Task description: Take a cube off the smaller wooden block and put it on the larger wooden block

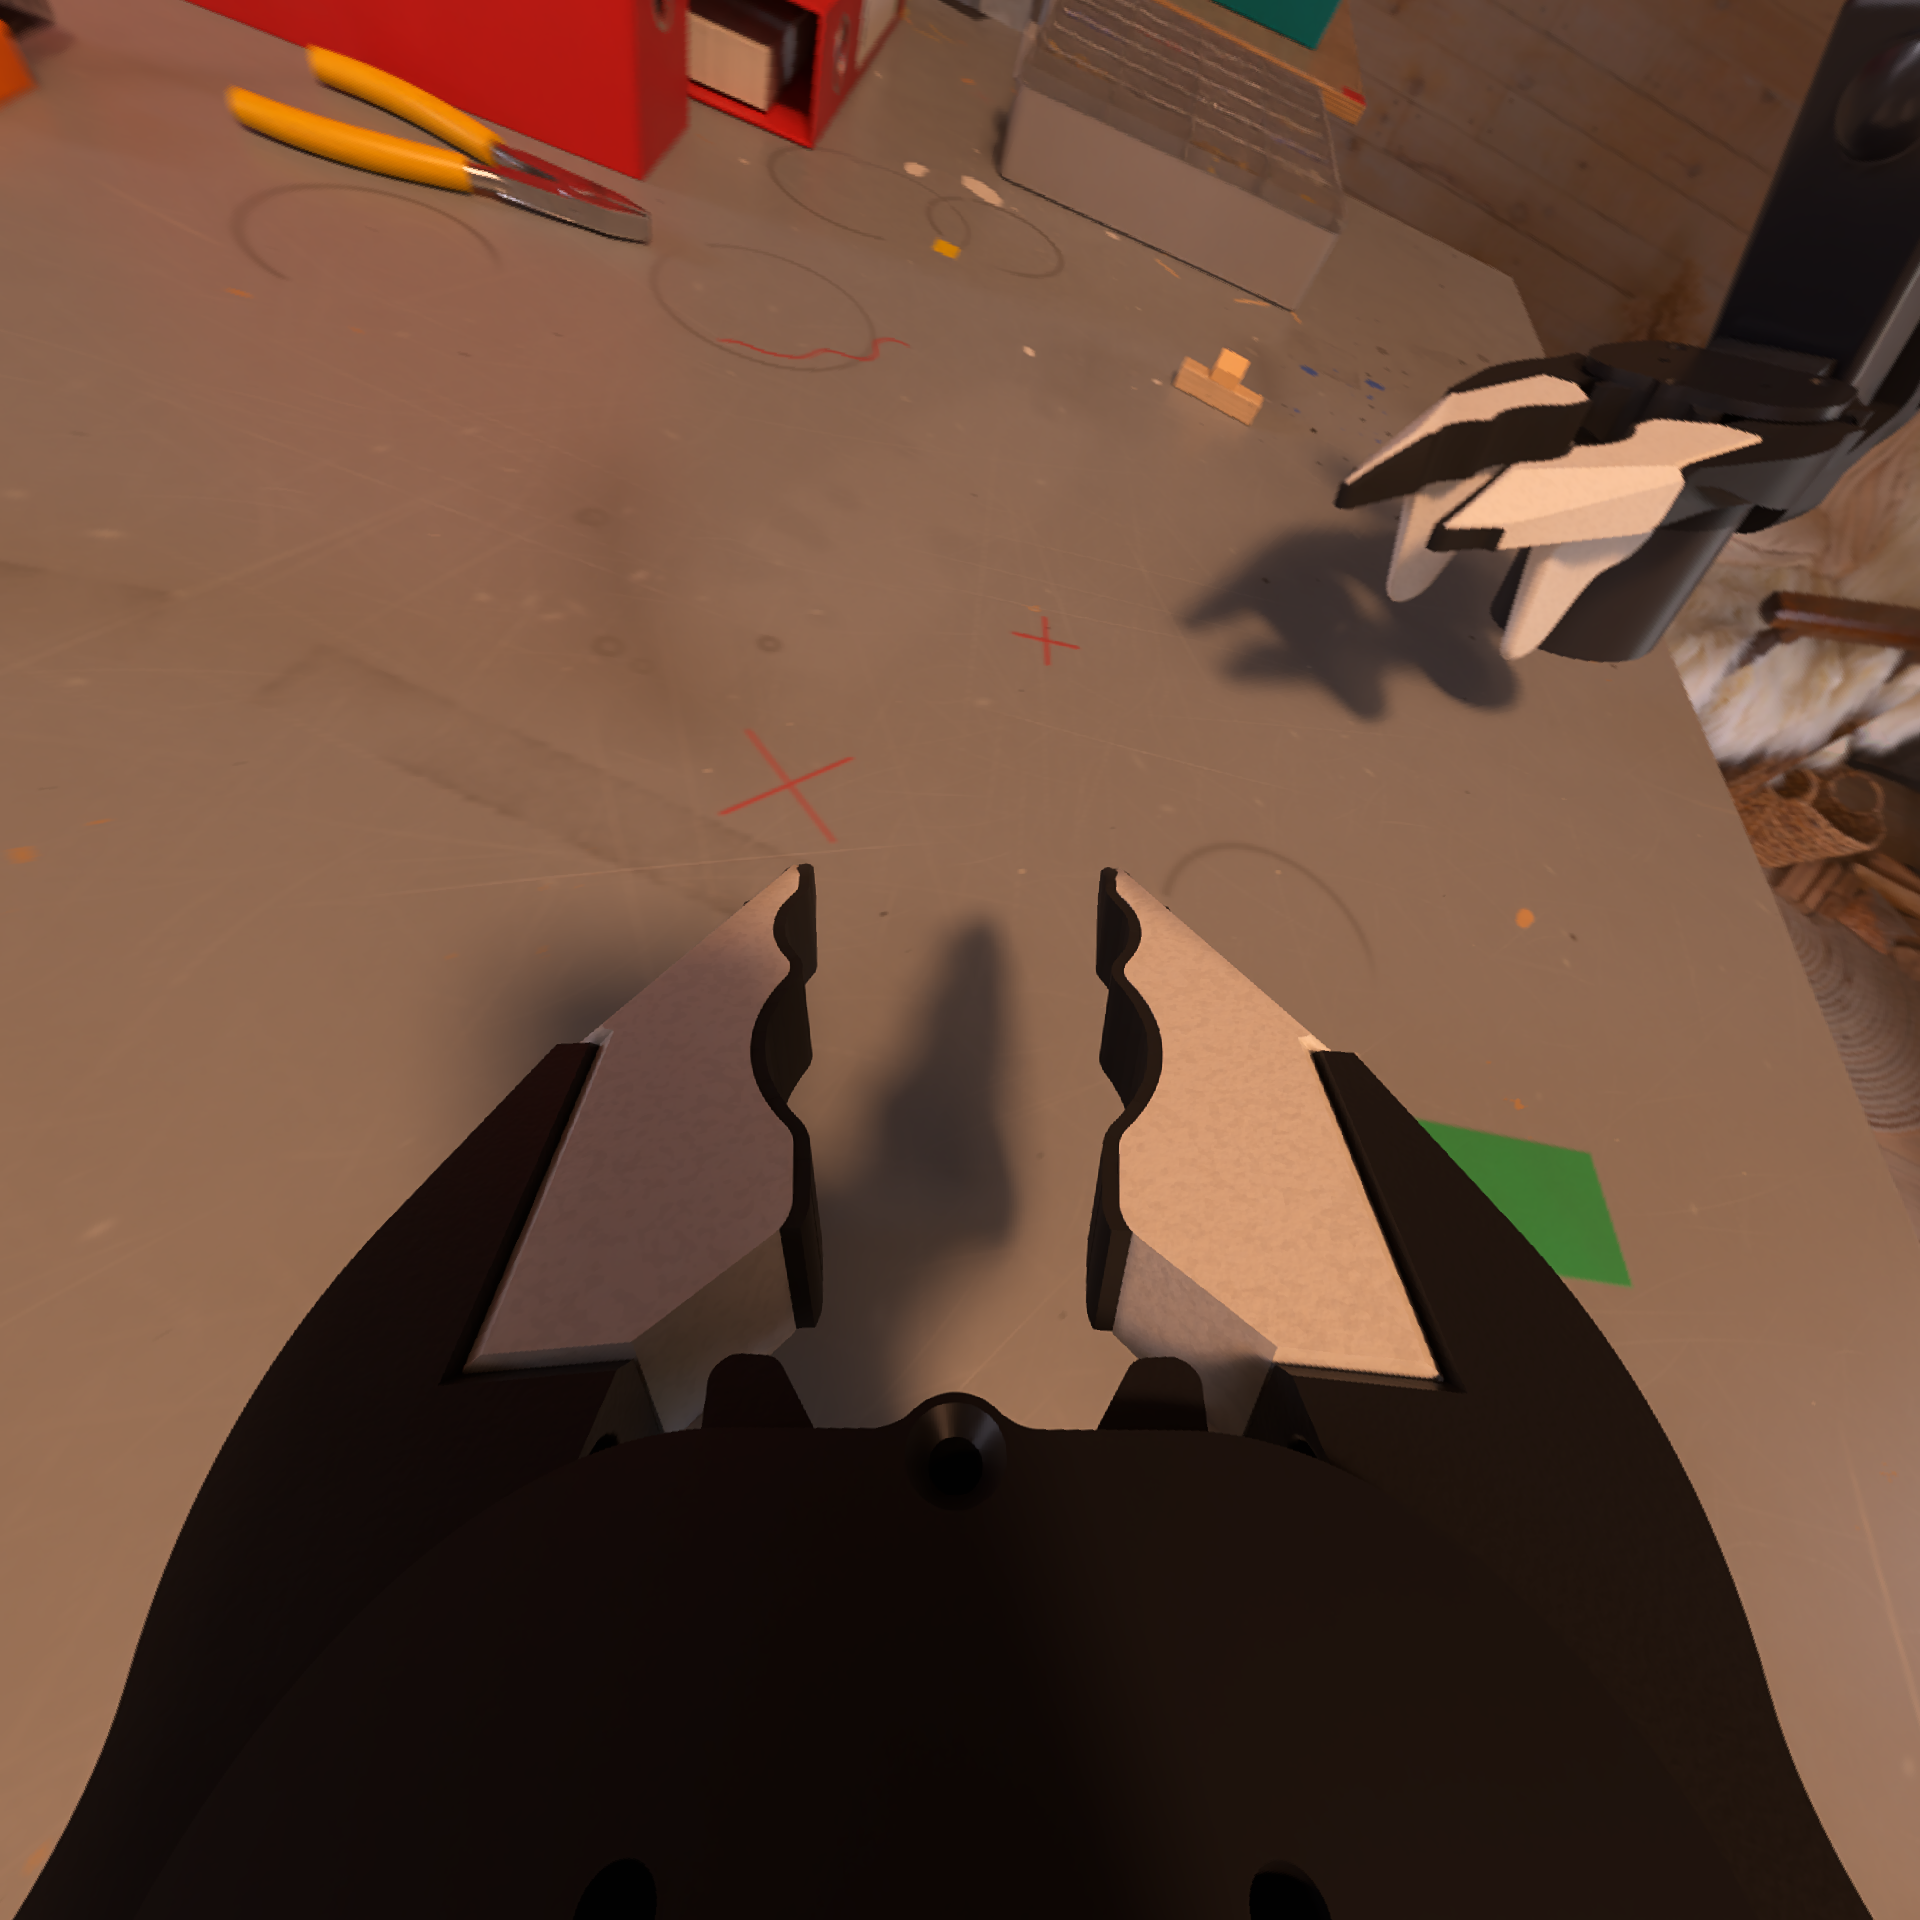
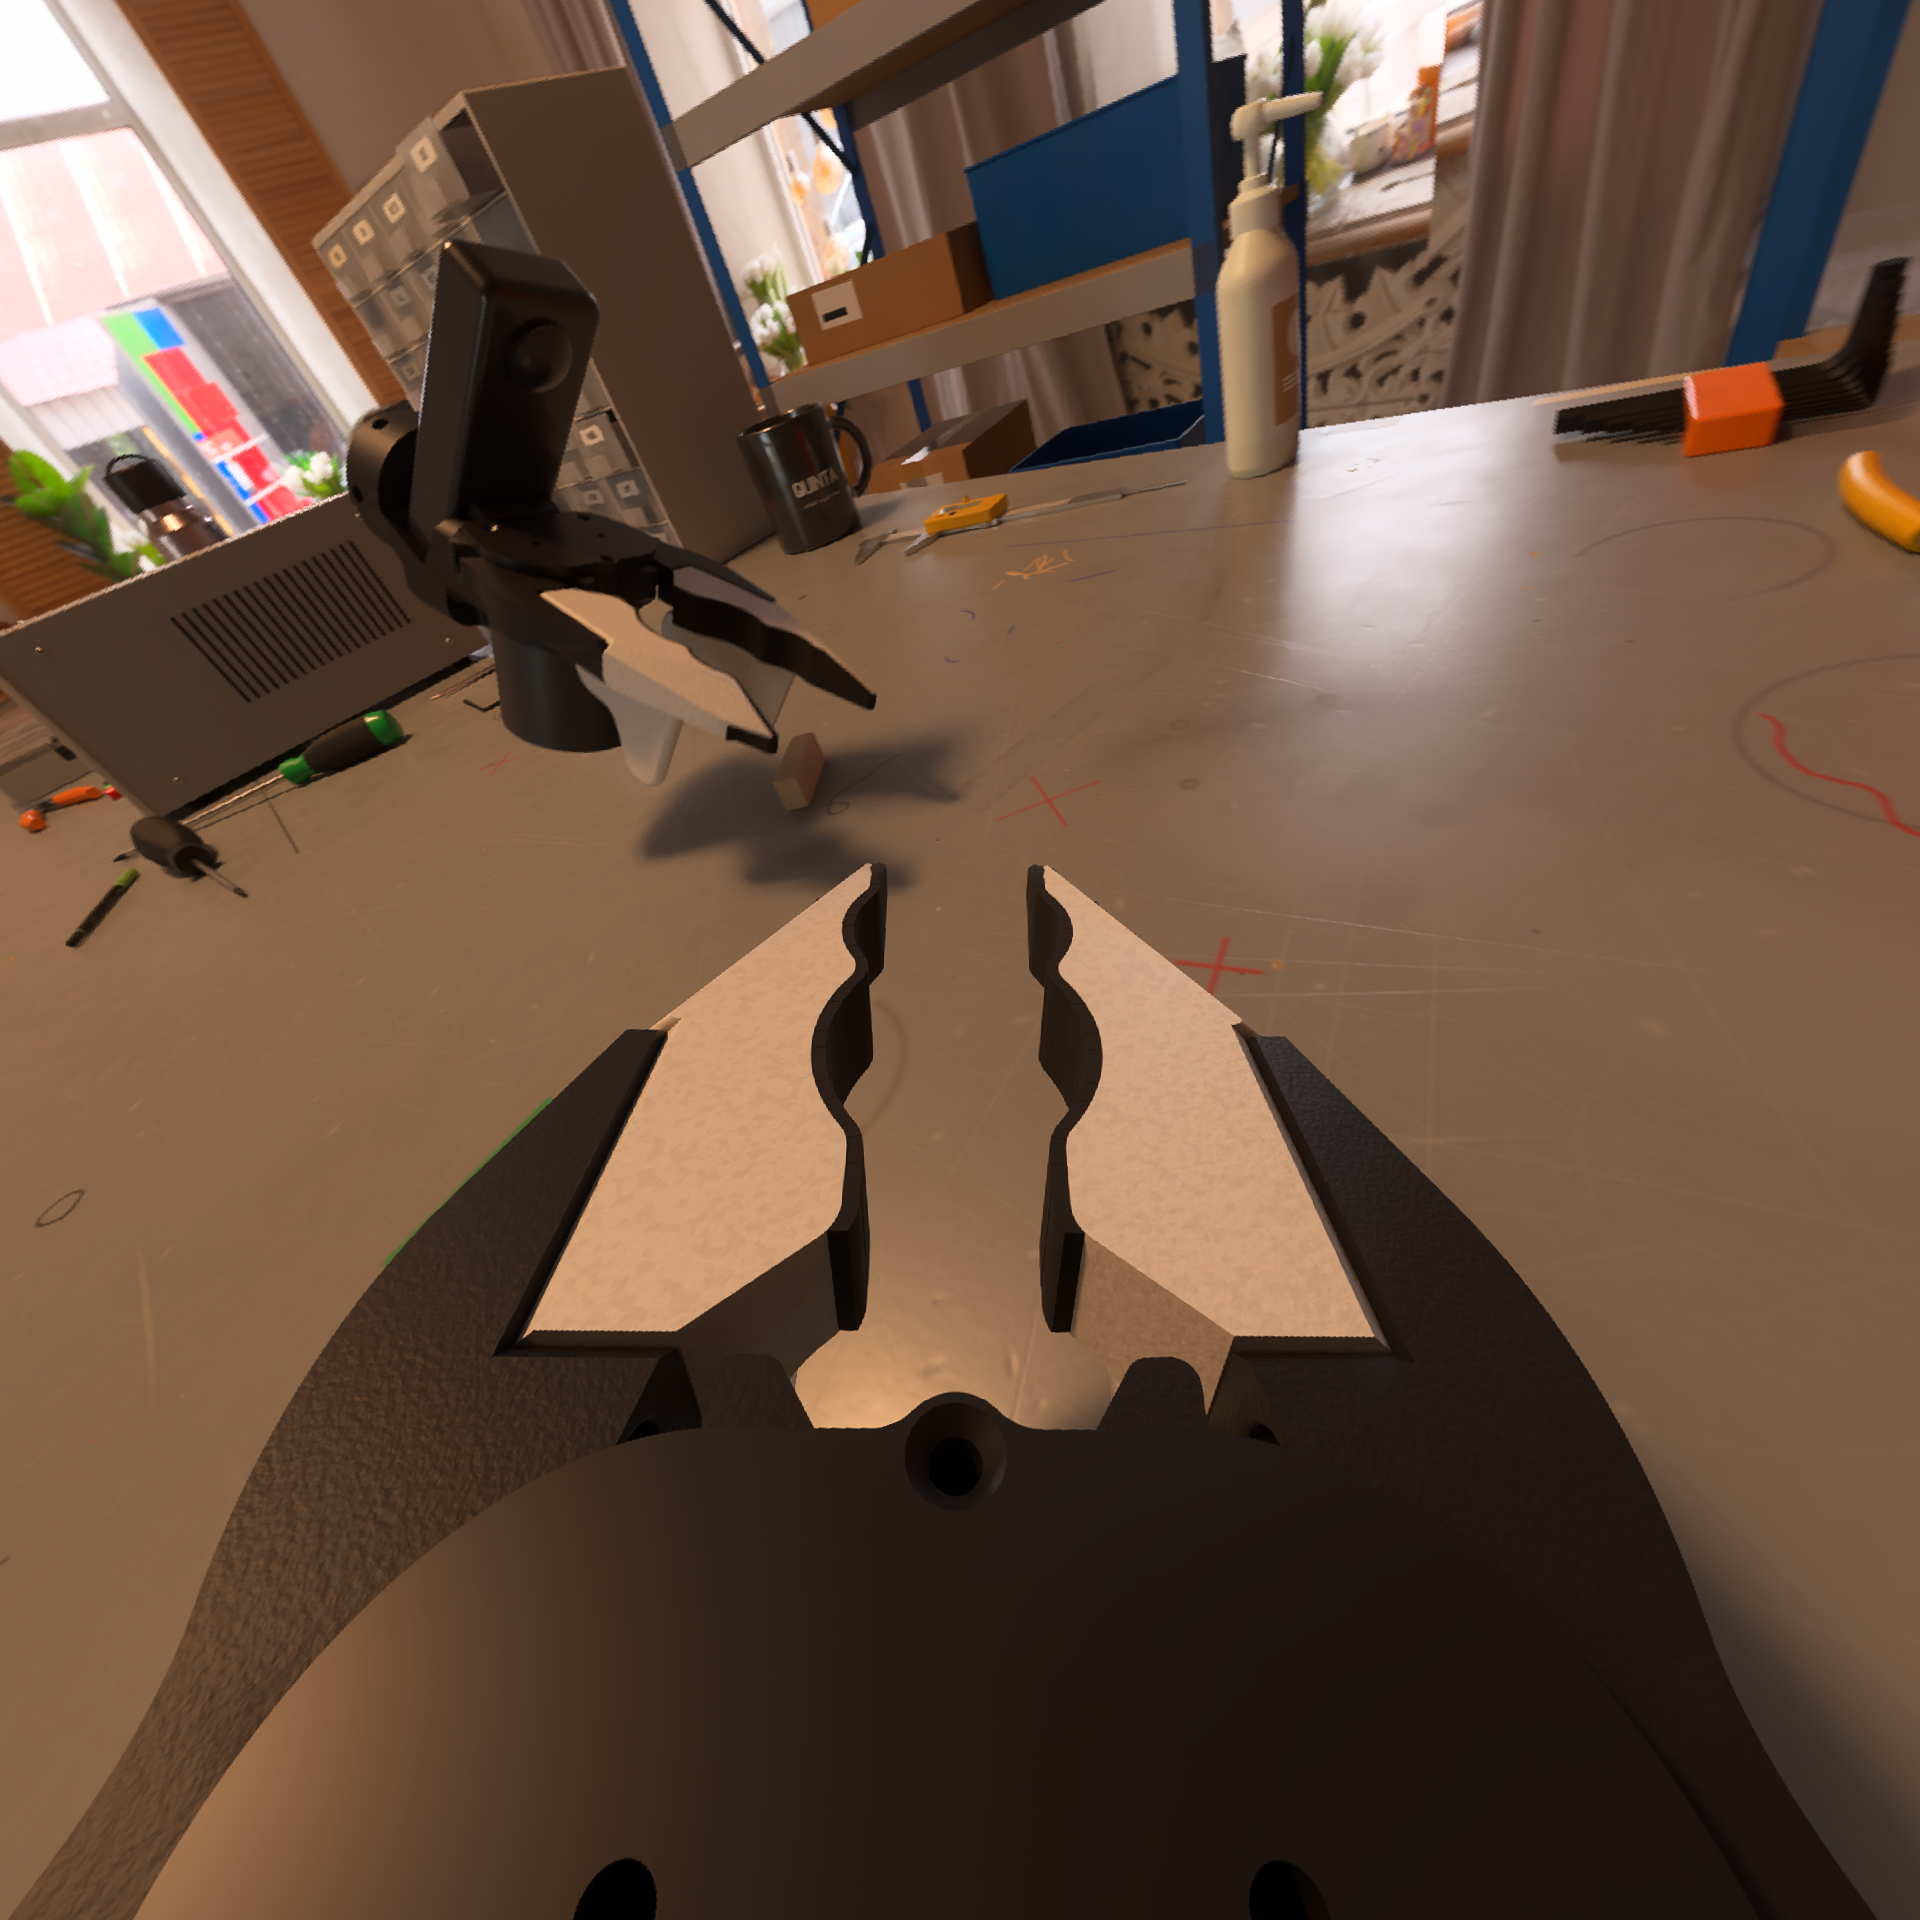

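A small wooden block point(image 1: 1218, 393) with a little cube point(image 1: 1233, 364) on top sits far off on the grey table point(image 1: 520, 582), to the right. My left gripper point(image 1: 956, 873) is open and empty above bare table. My right gripper point(image 1: 1387, 520) hovers just right of and nearer than that block. In its own view the right gripper point(image 2: 956, 873) is open with a narrower gap and empty. Another wooden block point(image 2: 800, 769) lies on the table just beyond the left gripper point(image 2: 821, 724); the left wrist view does not show it.
Yellow-handled pliers point(image 1: 416, 145), a red box point(image 1: 468, 62) and a grey case point(image 1: 1174, 177) lie at the far side. A green patch point(image 1: 1538, 1195) is near the right edge. A mug point(image 2: 805, 478), a bottle point(image 2: 1257, 312), screwdrivers point(image 2: 343, 748) and a hex key set point(image 2: 1730, 410) ring the table.
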